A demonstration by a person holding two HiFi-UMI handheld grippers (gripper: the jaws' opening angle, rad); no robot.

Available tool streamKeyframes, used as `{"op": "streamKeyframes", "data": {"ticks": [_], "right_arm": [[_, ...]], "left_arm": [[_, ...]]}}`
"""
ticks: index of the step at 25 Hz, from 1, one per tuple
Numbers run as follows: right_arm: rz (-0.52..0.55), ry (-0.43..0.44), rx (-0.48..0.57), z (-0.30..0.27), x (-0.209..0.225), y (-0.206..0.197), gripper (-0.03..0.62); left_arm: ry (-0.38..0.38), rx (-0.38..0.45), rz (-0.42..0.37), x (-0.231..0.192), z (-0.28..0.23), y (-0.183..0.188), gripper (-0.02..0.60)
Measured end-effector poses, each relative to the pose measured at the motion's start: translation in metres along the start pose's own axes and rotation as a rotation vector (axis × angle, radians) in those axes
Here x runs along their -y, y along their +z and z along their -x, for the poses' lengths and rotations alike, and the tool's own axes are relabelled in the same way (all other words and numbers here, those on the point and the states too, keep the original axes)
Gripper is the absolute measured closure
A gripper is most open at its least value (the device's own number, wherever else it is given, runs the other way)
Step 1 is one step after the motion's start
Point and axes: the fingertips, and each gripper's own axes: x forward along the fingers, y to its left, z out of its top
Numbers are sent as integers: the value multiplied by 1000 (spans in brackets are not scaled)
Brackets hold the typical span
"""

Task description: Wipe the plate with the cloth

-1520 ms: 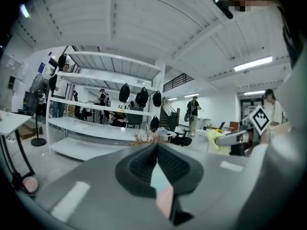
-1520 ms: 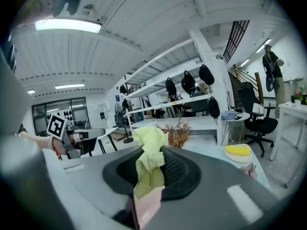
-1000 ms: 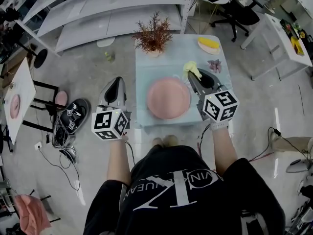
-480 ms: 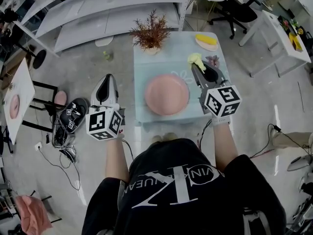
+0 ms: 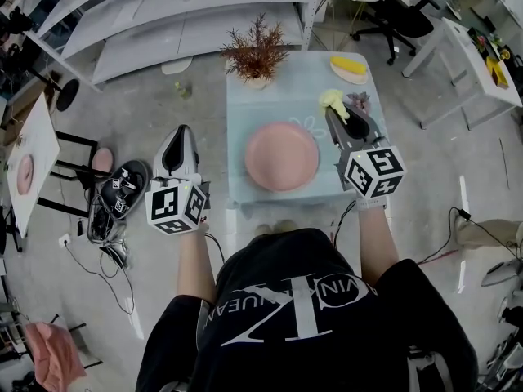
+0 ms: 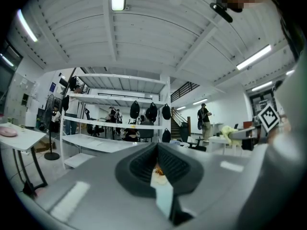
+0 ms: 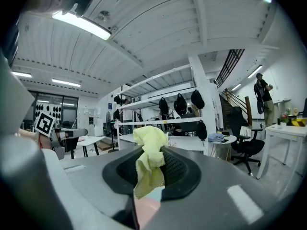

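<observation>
A round pink plate [image 5: 282,155] lies on the small pale-blue table [image 5: 290,92] in the head view. My right gripper [image 5: 333,111] hovers by the plate's right rim, shut on a crumpled yellow cloth [image 5: 331,99]. The cloth sticks out past the tips, above the table and off the plate. In the right gripper view the cloth [image 7: 149,155] hangs bunched between the dark pads of that gripper [image 7: 151,171]. My left gripper [image 5: 181,132] is left of the table, over the floor, and is shut on nothing; in its own view the left gripper [image 6: 157,152] shows its jaws together.
At the table's far edge stand a dried reddish plant [image 5: 253,54] and a small dish with a yellow item [image 5: 349,66]; a small purplish object [image 5: 358,101] lies near the cloth. Sandals and cables [image 5: 118,198] lie on the floor at left. An office chair [image 5: 400,19] stands beyond.
My right gripper and the cloth have shifted slightly farther along the plate's right side. The left gripper has drifted a little leftward. The plate has stayed in place.
</observation>
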Motion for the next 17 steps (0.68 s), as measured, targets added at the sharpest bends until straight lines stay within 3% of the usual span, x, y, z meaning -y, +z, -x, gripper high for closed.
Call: {"op": "streamKeyframes", "data": {"ticks": [17], "right_arm": [[-6, -6, -7, -1, 6, -7, 508]], "left_arm": [[-7, -4, -10, 5, -9, -2, 581]]}}
